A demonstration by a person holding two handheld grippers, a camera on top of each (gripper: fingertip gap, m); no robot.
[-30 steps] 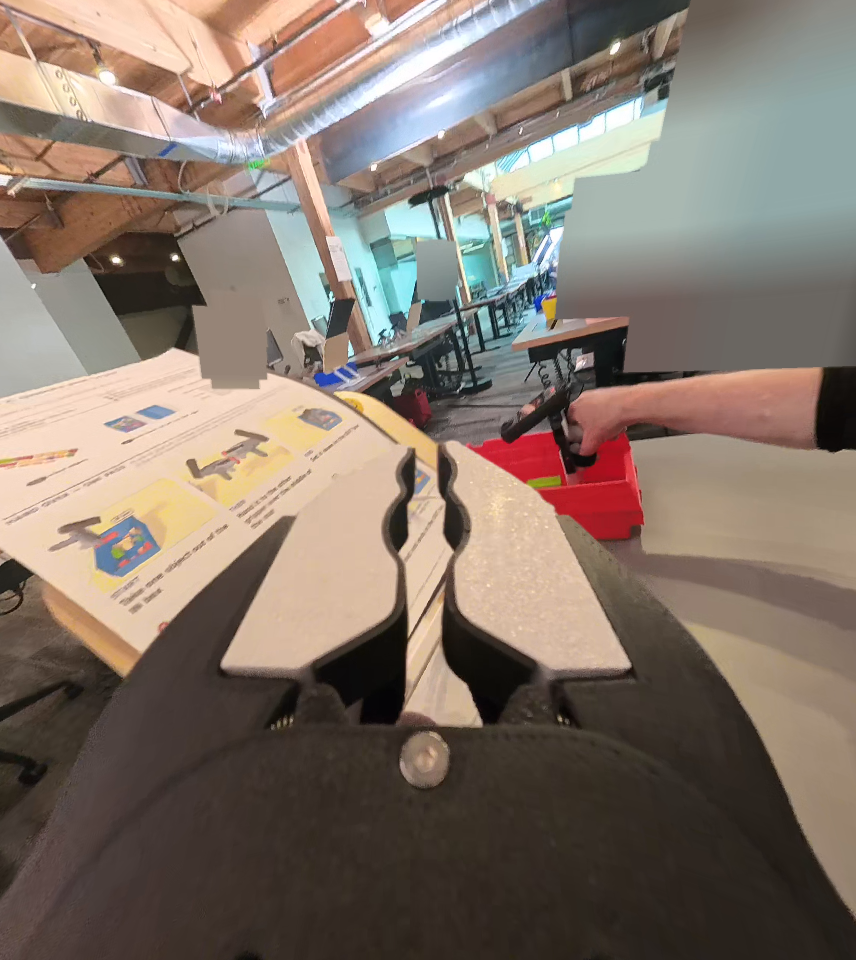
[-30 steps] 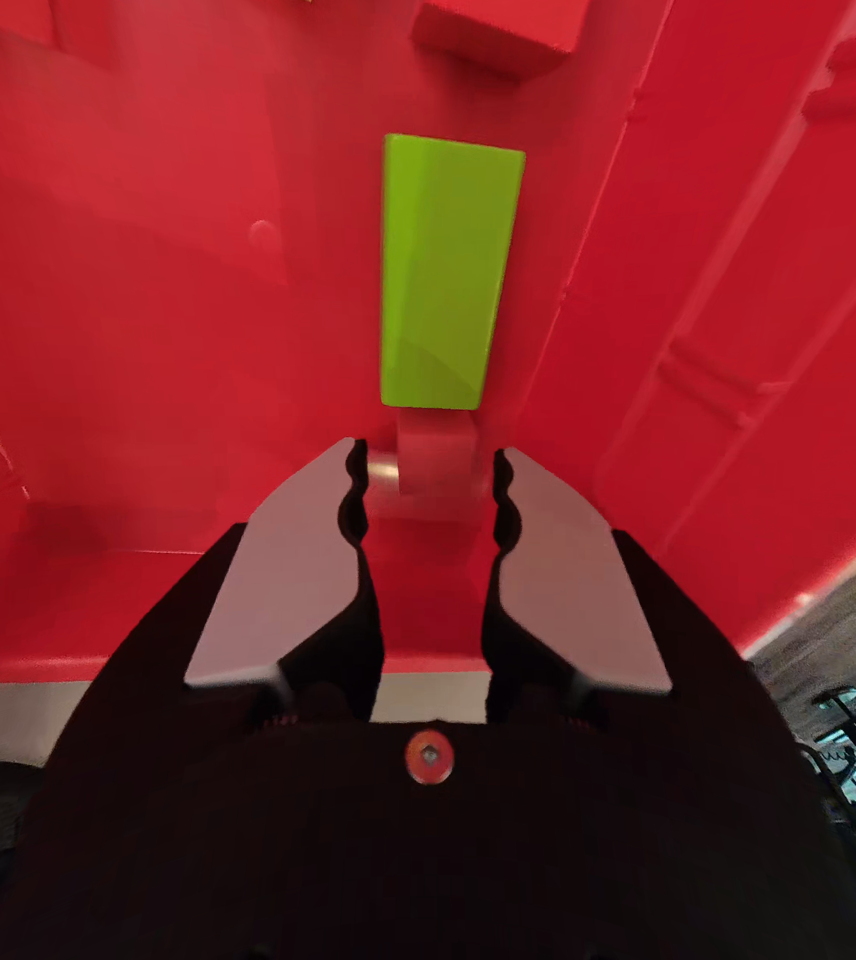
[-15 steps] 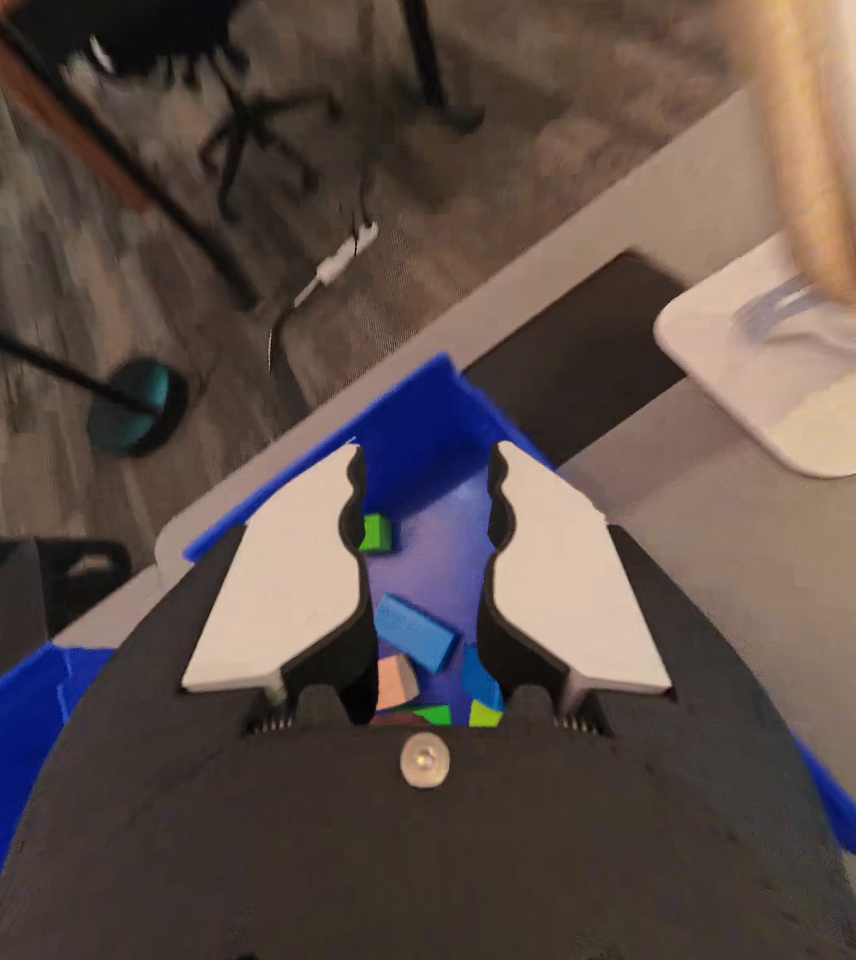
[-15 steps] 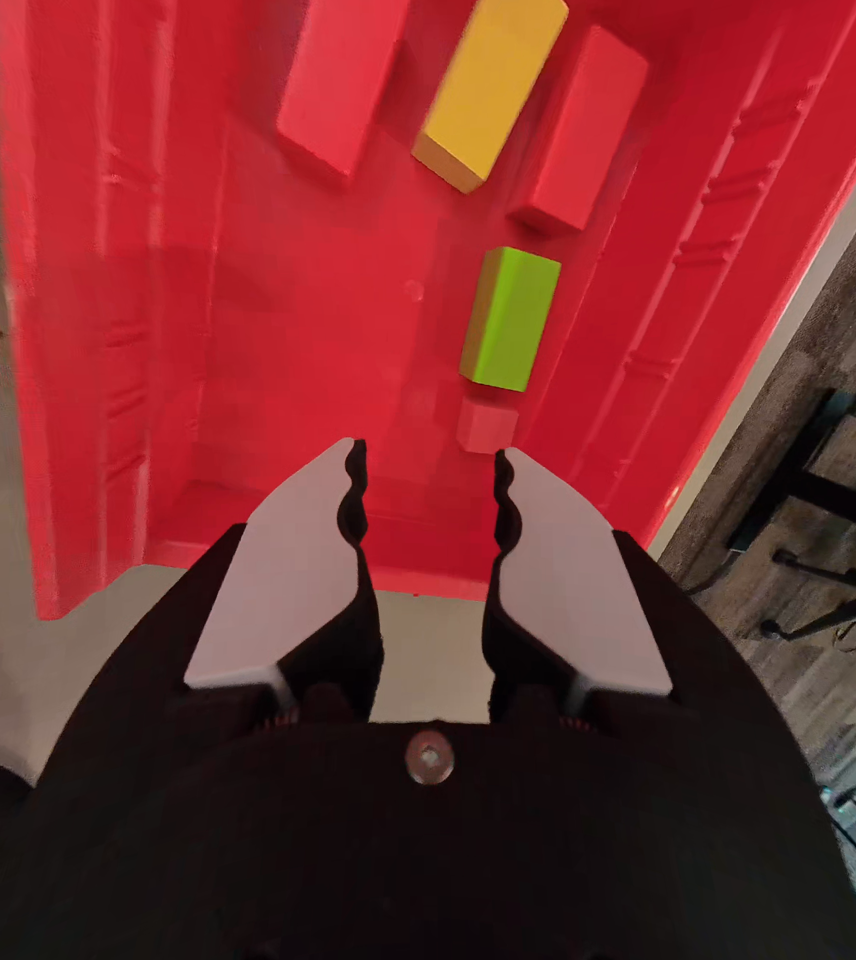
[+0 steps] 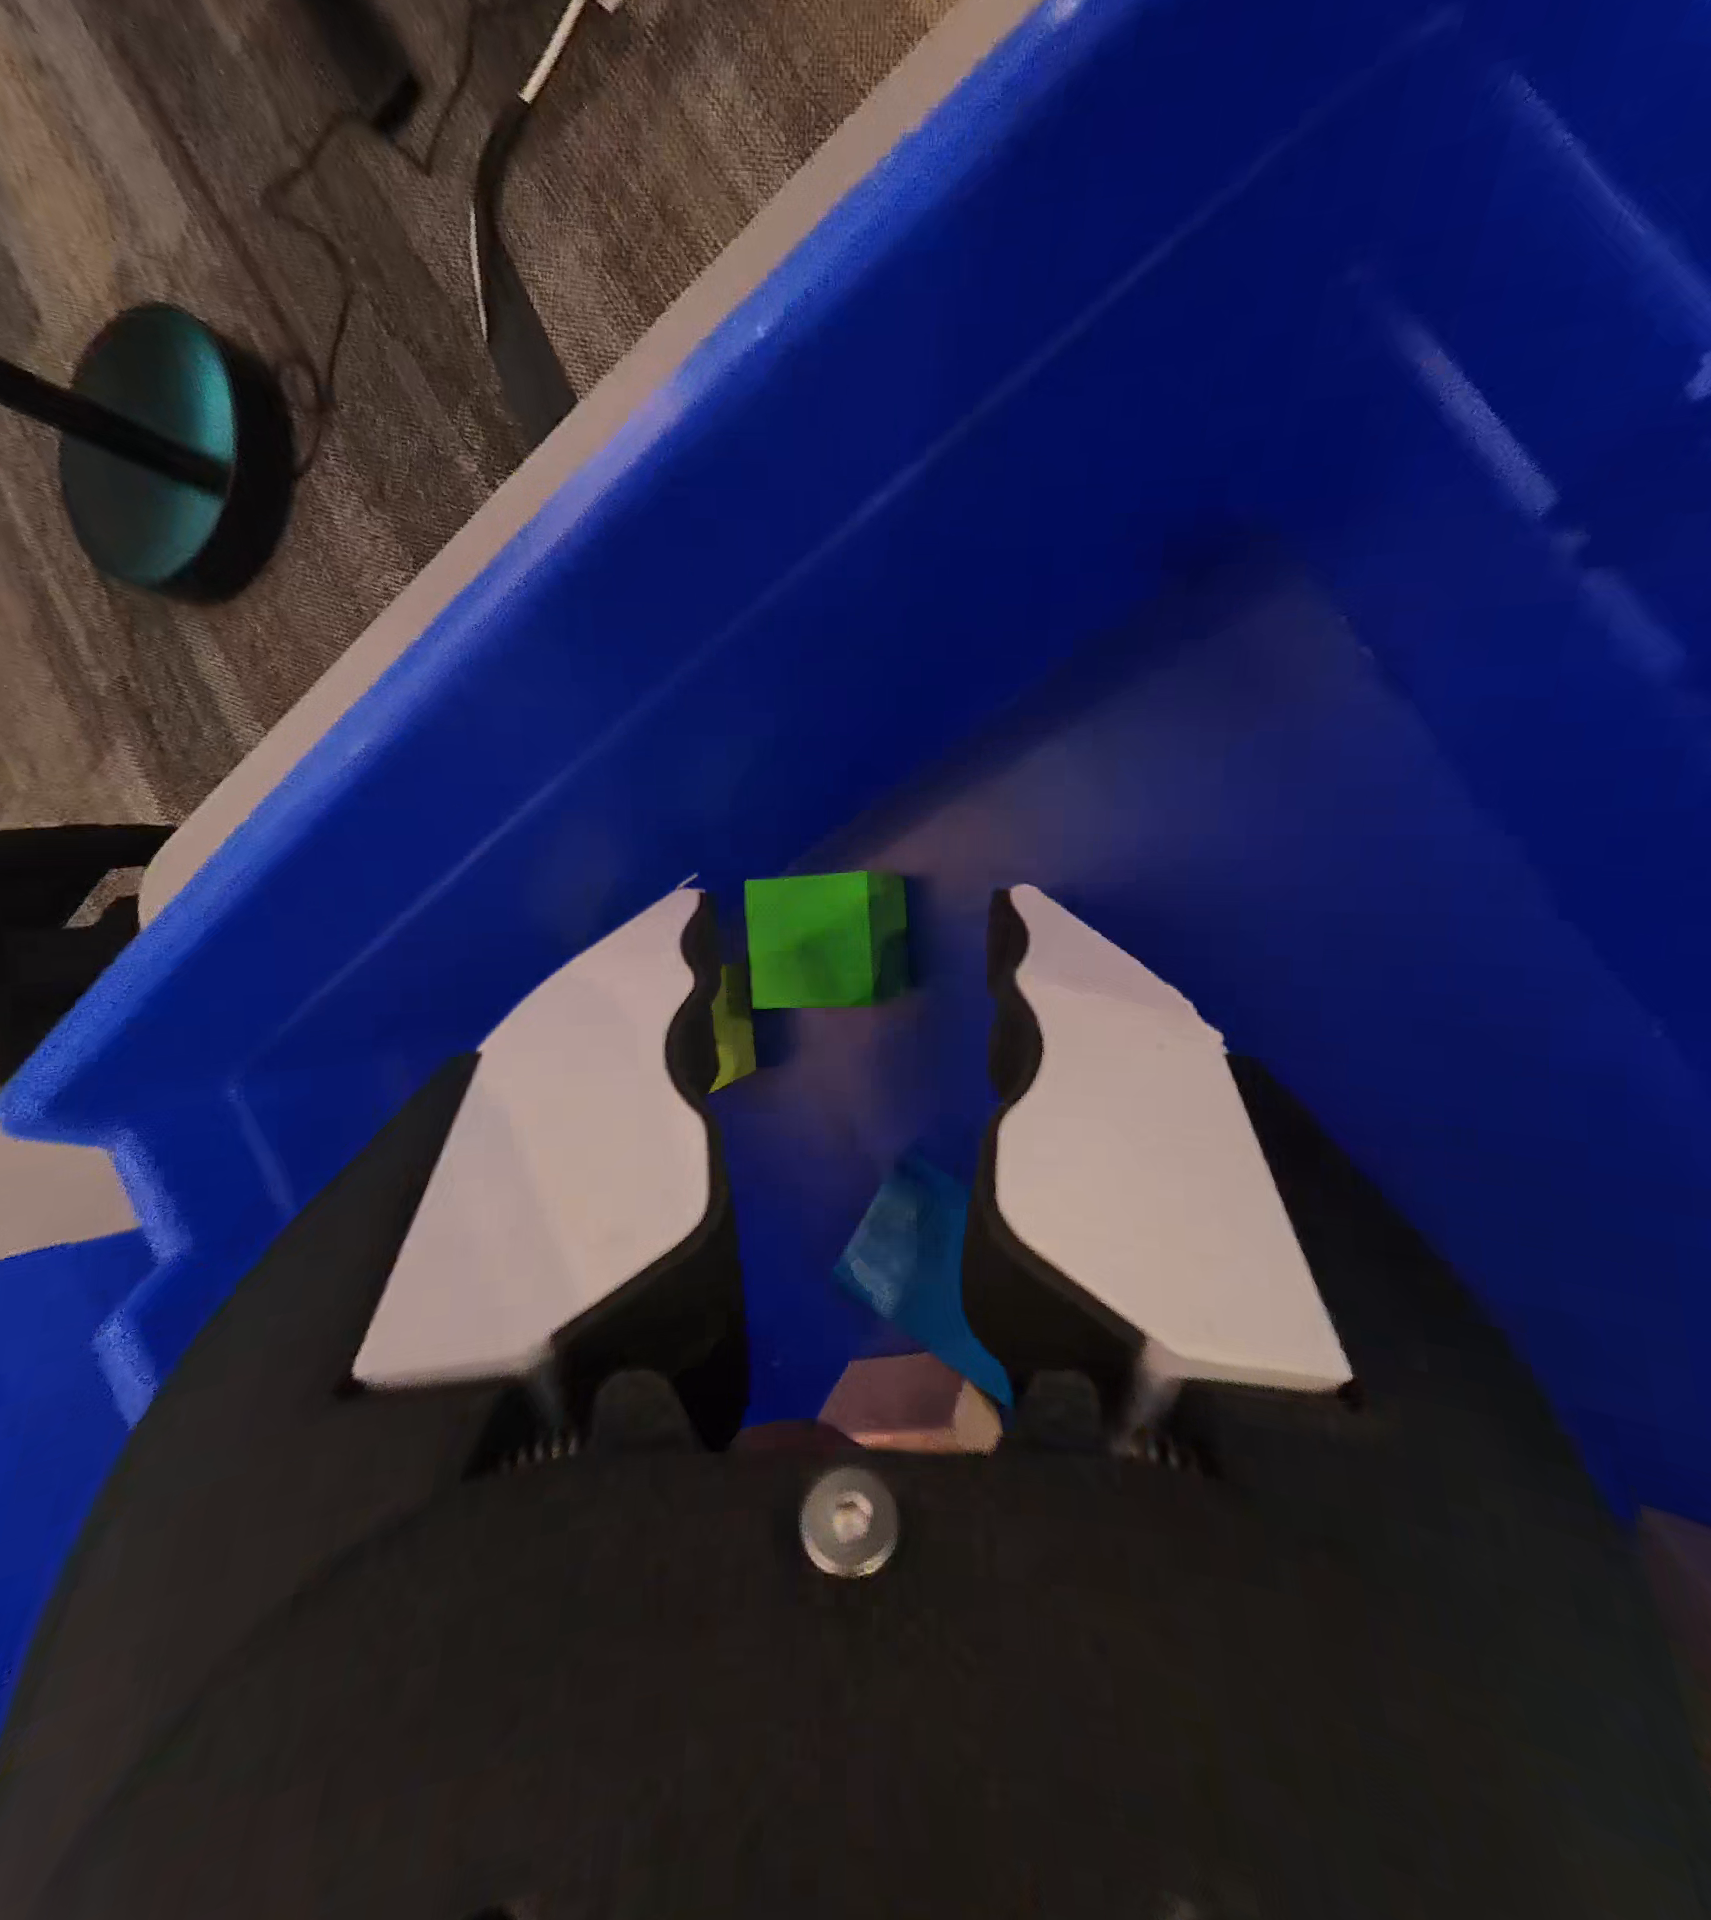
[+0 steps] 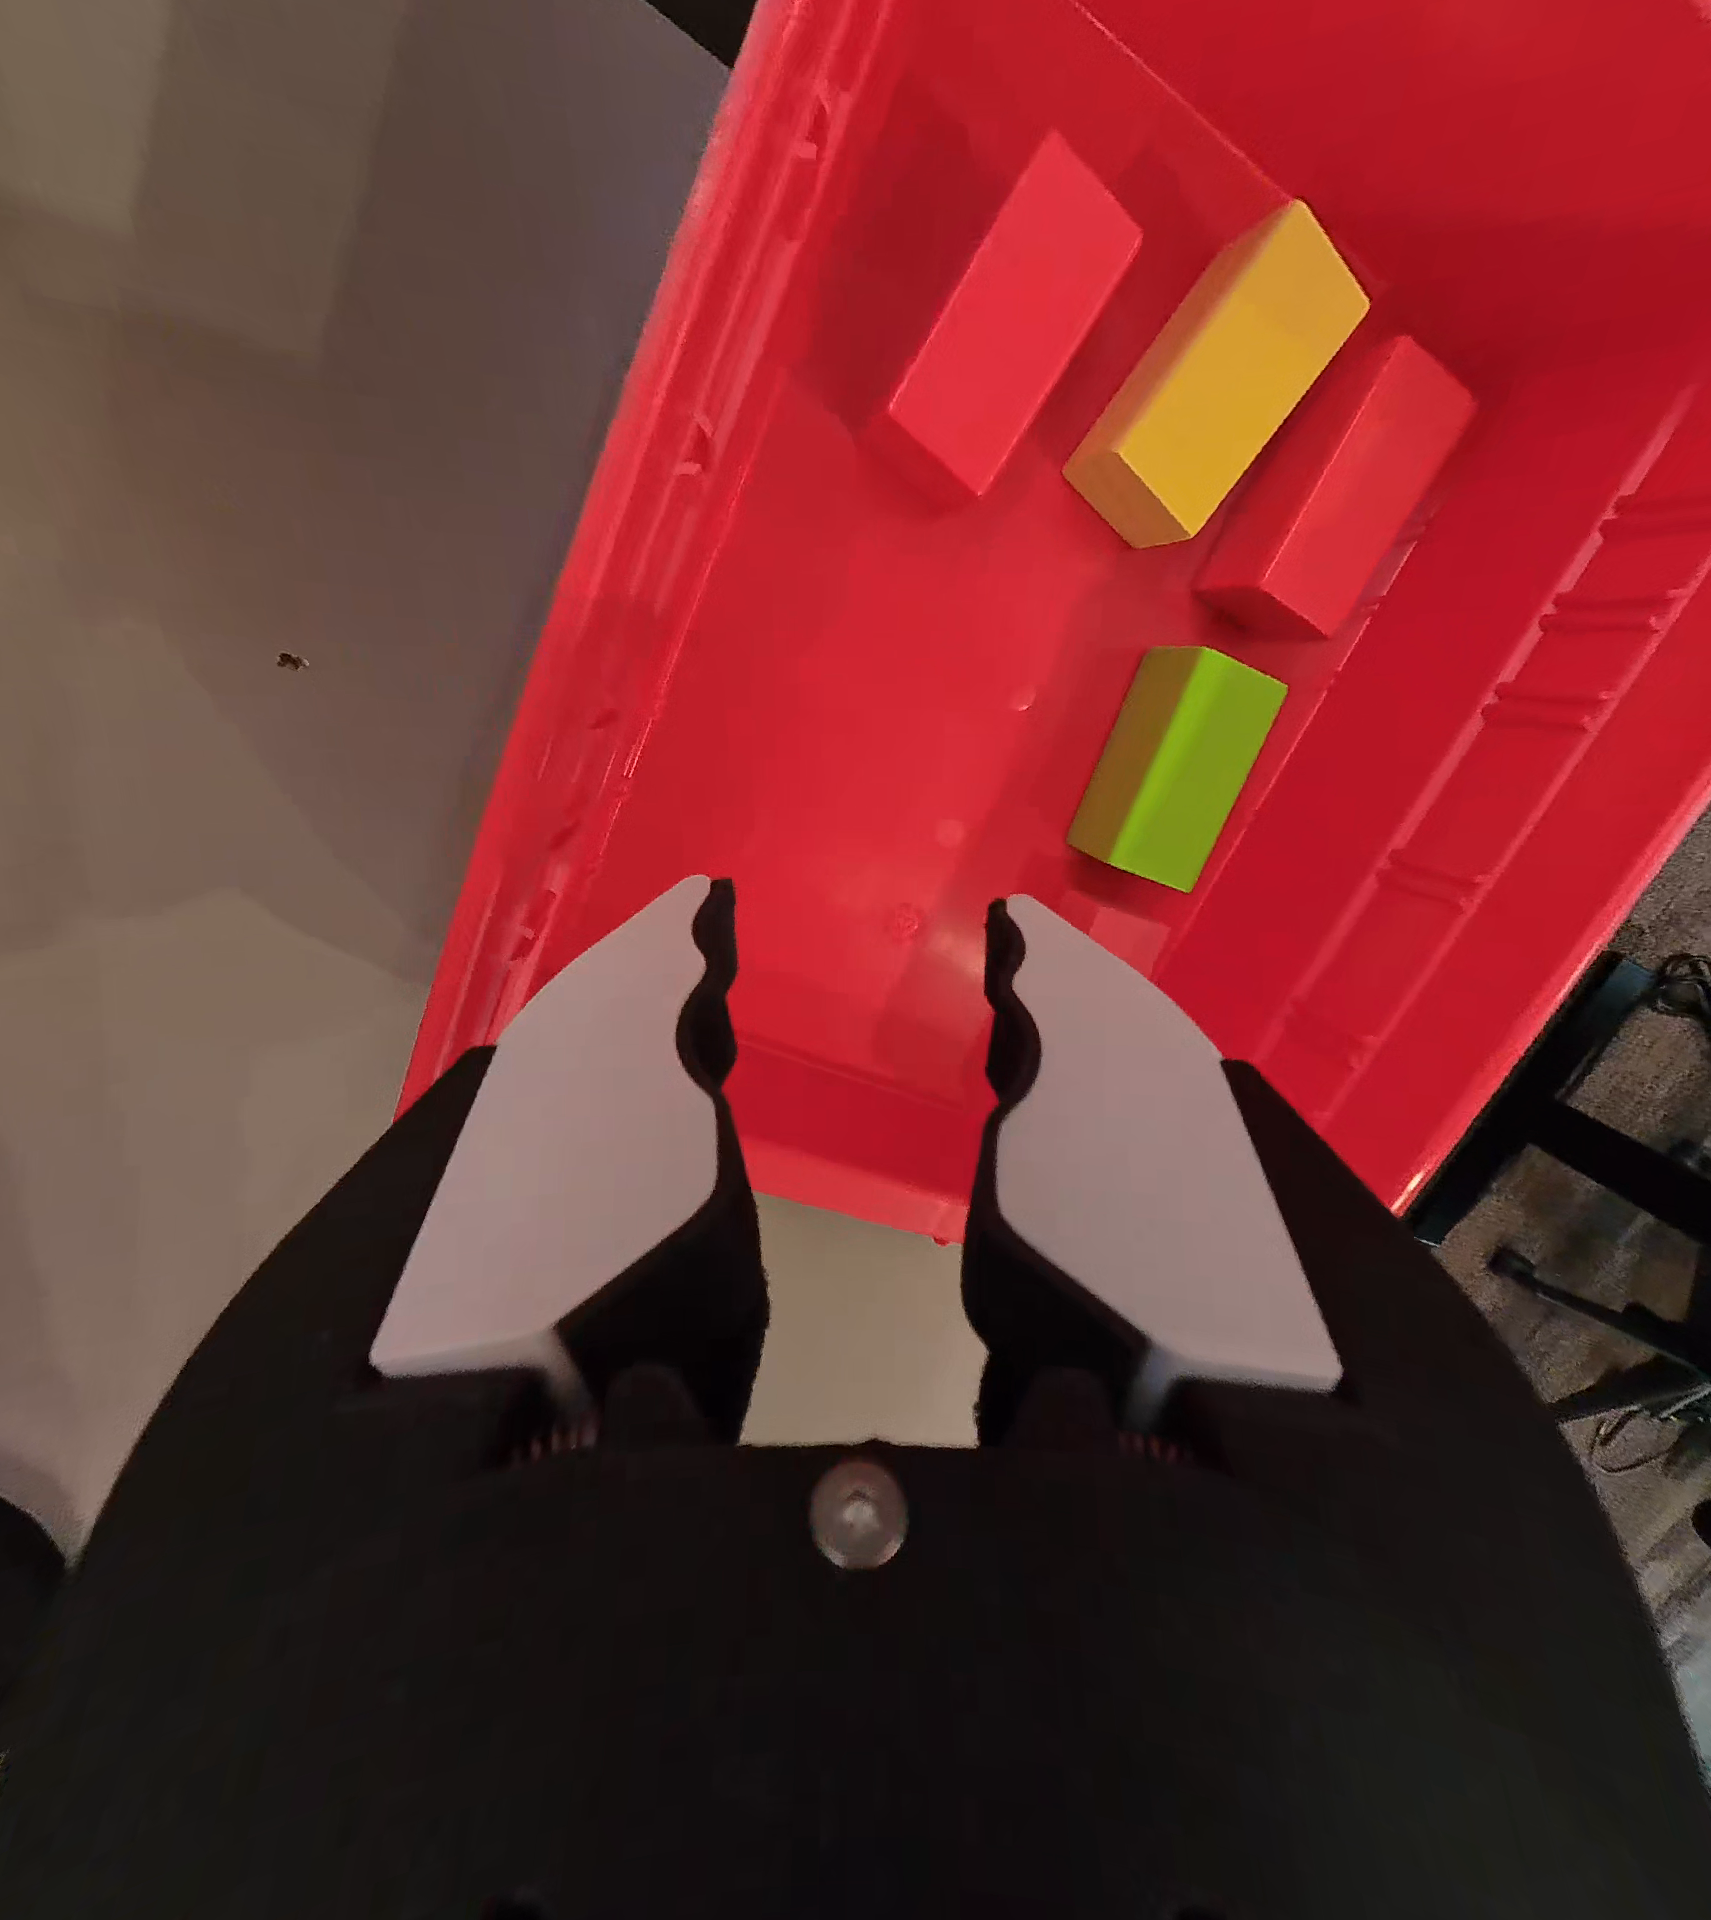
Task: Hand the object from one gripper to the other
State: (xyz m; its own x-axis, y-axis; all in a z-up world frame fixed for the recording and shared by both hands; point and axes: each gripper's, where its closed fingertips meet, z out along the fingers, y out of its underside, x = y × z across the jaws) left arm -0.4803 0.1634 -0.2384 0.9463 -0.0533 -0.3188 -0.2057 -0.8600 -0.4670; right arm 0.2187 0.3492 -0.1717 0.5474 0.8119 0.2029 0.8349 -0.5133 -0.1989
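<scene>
My left gripper (image 5: 846, 914) is open and reaches down into a blue bin (image 5: 1038, 468). A green cube (image 5: 815, 940) lies on the bin floor between my fingertips, nearer the left pad, with a gap on both sides. A yellow-green piece (image 5: 731, 1023) shows beside the left finger. A blue block (image 5: 908, 1247) and a pale block (image 5: 898, 1408) lie further back between the fingers. My right gripper (image 6: 851, 914) is open and empty above the near end of a red bin (image 6: 830, 675).
The red bin holds two red blocks (image 6: 1017, 312) (image 6: 1339, 488), a yellow block (image 6: 1225, 374), a lime green block (image 6: 1183, 764) and a small red cube (image 6: 1131, 935). Grey tabletop (image 6: 155, 520) lies left of it. Floor, cables and a stand base (image 5: 155, 447) lie beyond the blue bin. About 75 cm separates my left fingertips from my right.
My left gripper opened, swung down from the room view and dropped into the blue bin over the green cube. My right gripper rose out of the red bin, still open.
</scene>
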